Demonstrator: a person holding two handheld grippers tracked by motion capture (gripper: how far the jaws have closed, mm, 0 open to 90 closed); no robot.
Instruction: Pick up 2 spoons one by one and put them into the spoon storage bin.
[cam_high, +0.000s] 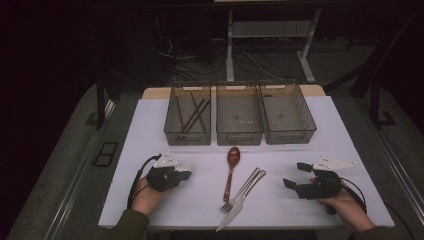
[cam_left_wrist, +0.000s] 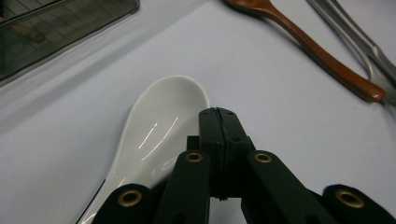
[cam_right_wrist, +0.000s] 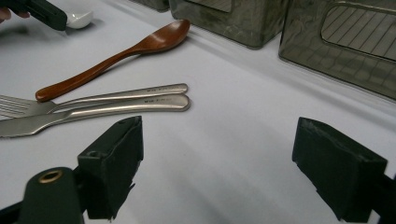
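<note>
A white ceramic spoon (cam_high: 189, 167) (cam_left_wrist: 159, 123) lies on the white table (cam_high: 280, 155) at the left. My left gripper (cam_high: 186, 174) (cam_left_wrist: 218, 114) rests over its handle end, jaws pressed together with nothing between them. In the right gripper view the white spoon (cam_right_wrist: 79, 18) and the left gripper (cam_right_wrist: 44, 13) show at the top left. A brown wooden spoon (cam_high: 231, 170) (cam_left_wrist: 322, 56) (cam_right_wrist: 121, 51) lies in the middle. Beside it are a steel fork (cam_high: 245, 187) (cam_right_wrist: 140, 92) and knife (cam_high: 239, 204) (cam_right_wrist: 130, 106). At the right, my right gripper (cam_high: 295, 175) (cam_right_wrist: 219, 140) stands open over bare table.
Three clear bins stand in a row at the back: the left bin (cam_high: 172, 127) holds dark chopsticks (cam_high: 196, 114), while the middle bin (cam_high: 239, 136) and right bin (cam_high: 307, 125) look empty. The near table edge runs just below both hands.
</note>
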